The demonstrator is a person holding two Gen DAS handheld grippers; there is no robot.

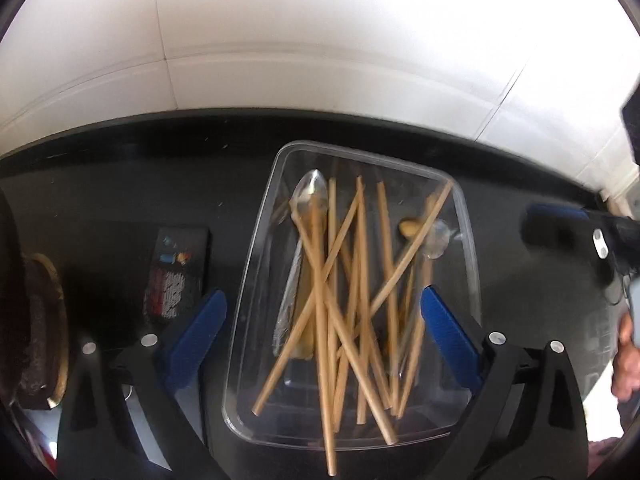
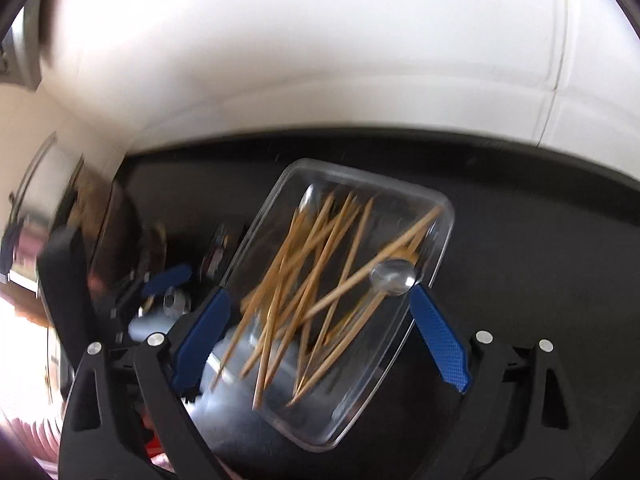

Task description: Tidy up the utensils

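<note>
A clear plastic tray [image 1: 466, 224] lies on a black counter and holds several crossed wooden chopsticks [image 1: 362, 280], a metal spoon [image 1: 310, 196] at its far left, and another spoon [image 1: 438, 238] at its right. My left gripper [image 1: 322, 314] is open and empty, hovering over the tray's near half. The right wrist view shows the same tray [image 2: 440, 240], the chopsticks [image 2: 304, 280] and a spoon bowl [image 2: 392, 276]. My right gripper [image 2: 320, 314] is open and empty above the tray. It also shows in the left wrist view [image 1: 560, 224] at the right.
A dark patterned box [image 1: 178, 276] lies left of the tray. A round brown object [image 1: 40, 328] sits at the far left. A white tiled wall [image 1: 320, 40] runs behind the counter. A metal pot [image 2: 44, 196] stands far left in the right wrist view.
</note>
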